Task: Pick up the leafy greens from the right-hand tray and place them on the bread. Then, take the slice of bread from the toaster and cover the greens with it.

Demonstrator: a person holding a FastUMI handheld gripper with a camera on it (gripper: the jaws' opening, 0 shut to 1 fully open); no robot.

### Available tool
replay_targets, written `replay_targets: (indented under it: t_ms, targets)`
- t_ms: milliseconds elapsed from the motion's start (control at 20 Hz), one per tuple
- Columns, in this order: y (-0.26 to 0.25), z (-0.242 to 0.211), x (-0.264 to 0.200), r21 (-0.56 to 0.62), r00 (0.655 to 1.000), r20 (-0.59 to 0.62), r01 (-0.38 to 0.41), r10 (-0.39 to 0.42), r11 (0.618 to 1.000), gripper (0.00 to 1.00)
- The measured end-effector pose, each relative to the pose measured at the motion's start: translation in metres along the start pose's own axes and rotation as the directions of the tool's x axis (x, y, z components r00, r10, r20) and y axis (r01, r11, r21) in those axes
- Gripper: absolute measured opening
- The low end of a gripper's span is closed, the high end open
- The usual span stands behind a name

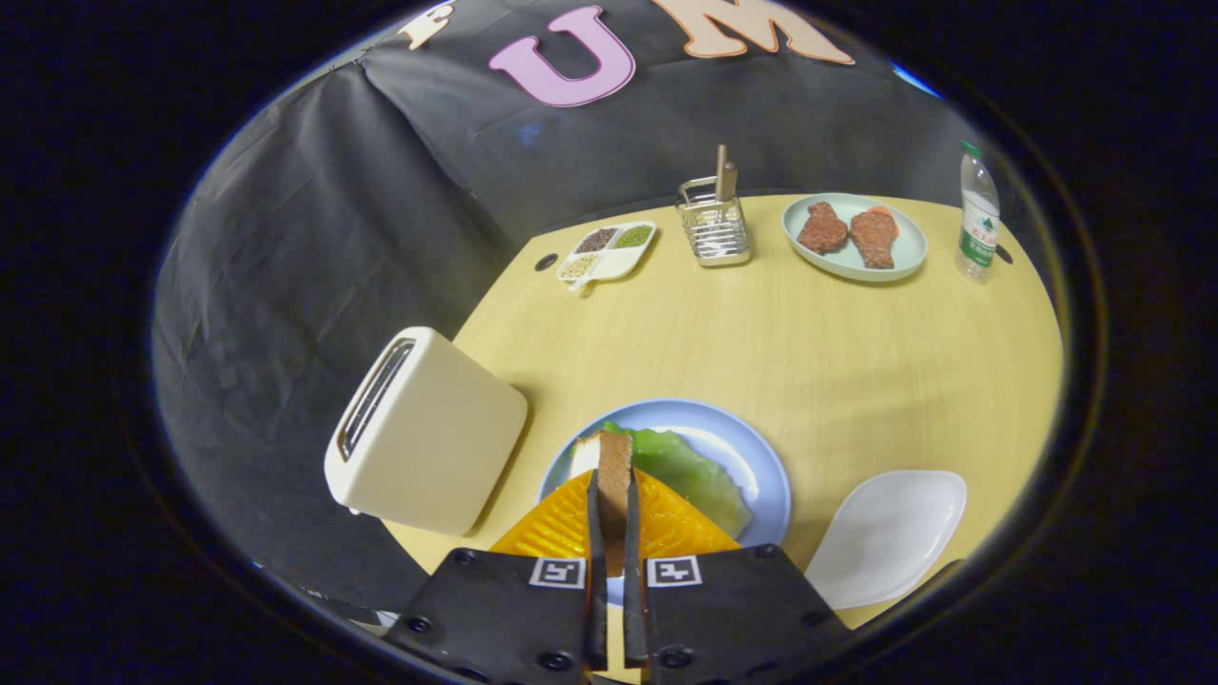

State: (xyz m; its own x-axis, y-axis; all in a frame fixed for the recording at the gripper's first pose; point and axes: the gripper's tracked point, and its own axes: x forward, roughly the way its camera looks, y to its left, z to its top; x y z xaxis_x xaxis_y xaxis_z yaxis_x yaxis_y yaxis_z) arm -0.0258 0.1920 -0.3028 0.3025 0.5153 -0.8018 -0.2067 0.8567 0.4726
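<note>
Fingers (614,495) pinched on a bread slice (614,466).
Held upright over the blue plate (761,466), the slice is flanked at 2 o'clock by leafy greens (690,466); the toaster (428,428) is seen at 9 o'clock.

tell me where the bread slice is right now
In the gripper view, the bread slice stands on edge, clamped between the gripper fingers, over the greens on the blue plate.
</note>
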Motion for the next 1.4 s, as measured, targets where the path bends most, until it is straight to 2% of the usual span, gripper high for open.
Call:
replay_targets:
  t_ms: [150, 300, 450, 750, 900, 1050, 1150, 1400]
  targets:
    - [-0.016, -0.006, 0.002, 0.018, 1.0, -0.017, 0.022, -0.022, 1.0, 0.16]
    - [-0.029, -0.012, 0.007, 0.035, 0.999, -0.034, 0.041, -0.04, 0.999, 0.25]
    - [-0.049, -0.02, 0.008, -0.028, 0.995, -0.045, 0.089, -0.09, 0.996, 0.35]
    - [-0.054, -0.013, 0.001, -0.087, 0.995, 0.001, 0.097, -0.097, 0.991, 0.79]
    - [-0.053, 0.001, -0.017, -0.146, 0.993, 0.07, 0.109, -0.1, 0.983, 1.0]
    - [-0.04, 0.032, -0.047, -0.197, 0.974, 0.213, 0.122, -0.079, 0.973, 1.0]
    - [-0.03, 0.05, -0.074, -0.217, 0.948, 0.31, 0.146, -0.073, 0.965, 1.0]
    - [-0.011, 0.085, -0.15, -0.199, 0.836, 0.541, 0.232, -0.091, 0.952, 1.0]
